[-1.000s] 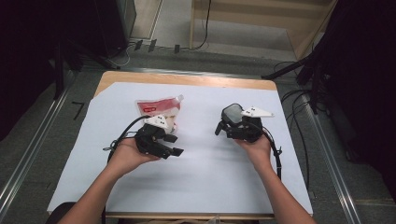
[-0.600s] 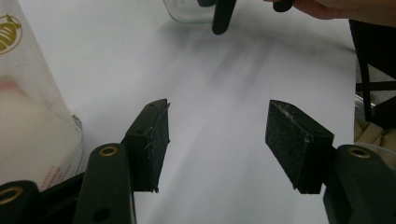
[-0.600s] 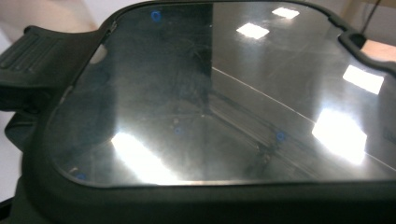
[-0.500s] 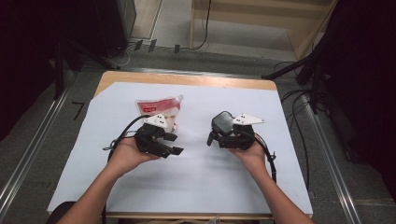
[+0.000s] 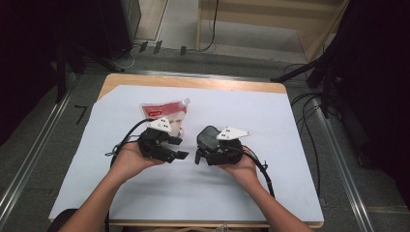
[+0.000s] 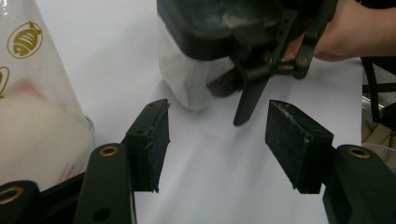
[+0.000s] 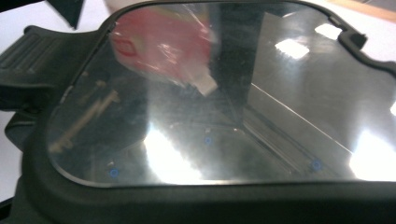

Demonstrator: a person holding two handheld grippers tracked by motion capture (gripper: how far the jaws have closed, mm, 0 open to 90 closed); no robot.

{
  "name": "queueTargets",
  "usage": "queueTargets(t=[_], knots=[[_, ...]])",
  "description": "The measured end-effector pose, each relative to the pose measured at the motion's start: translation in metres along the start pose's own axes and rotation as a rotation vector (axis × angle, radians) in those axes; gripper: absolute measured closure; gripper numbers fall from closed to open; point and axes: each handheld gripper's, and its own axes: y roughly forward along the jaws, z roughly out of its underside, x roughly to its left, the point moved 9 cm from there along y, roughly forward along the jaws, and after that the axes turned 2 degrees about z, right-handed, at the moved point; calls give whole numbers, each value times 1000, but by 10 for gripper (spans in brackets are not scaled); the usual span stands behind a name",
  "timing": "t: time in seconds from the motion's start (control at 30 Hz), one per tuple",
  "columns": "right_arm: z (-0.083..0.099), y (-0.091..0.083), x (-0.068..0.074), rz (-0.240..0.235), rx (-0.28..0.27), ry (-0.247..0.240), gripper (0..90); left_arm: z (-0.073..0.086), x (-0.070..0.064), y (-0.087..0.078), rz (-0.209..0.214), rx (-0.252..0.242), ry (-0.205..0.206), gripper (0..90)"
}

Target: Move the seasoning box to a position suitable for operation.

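Observation:
A clear container with a black, windowed lid [image 5: 208,137] is held by my right gripper [image 5: 205,151], near the middle of the white table cover. In the right gripper view the lid [image 7: 196,116] is right against the camera and hides the jaws. In the left gripper view the container [image 6: 196,79] touches the cover, with the right gripper's [image 6: 261,70] black finger beside its wall. My left gripper [image 5: 178,148] [image 6: 217,126] stands open just left of it, jaws wide apart with nothing between them. A red-and-white pouch [image 5: 166,112] [image 6: 32,116] lies behind the left gripper.
The white cover [image 5: 270,121] spans most of the wooden table [image 5: 193,82]. Cables [image 5: 263,169] trail from both grippers across the cover. Metal rails [image 5: 29,159] run along both sides of the table, and dark equipment stands at the far corners.
My right gripper has carried the lidded container left and toward the person, close to the left gripper. The left gripper and pouch have stayed put.

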Motion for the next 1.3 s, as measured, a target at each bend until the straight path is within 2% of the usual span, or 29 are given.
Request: queueTargets(t=[0.23, 0.27, 0.47, 0.6, 0.7, 0.8, 1.07, 1.17, 1.3], knots=[[6, 14, 13, -22, 23, -13, 152, 1, 1, 0, -1, 1, -1, 409], [9, 16, 16, -11, 24, -44, 152, 1, 2, -1, -4, 6, 0, 409], [12, 16, 18, 0, 21, -74, 152, 2, 2, 1, 1, 9, 2, 409], [16, 13, 18, -19, 35, -76, 145, 2, 2, 1, 1, 15, -2, 407], [17, 12, 18, -26, 38, -61, 139, 2, 3, 0, -6, 21, 0, 407], [18, 11, 18, -27, 52, -47, 137, 2, 3, 0, -7, 2, -8, 406], [23, -2, 16, -33, 78, -7, 133, 2, 5, -1, -5, -4, -16, 407], [23, -6, 17, -37, 73, -6, 133, 2, 5, -1, -3, -7, -18, 407], [27, -15, 16, -33, 100, -10, 135, 2, 6, -2, -1, -5, -17, 423]])
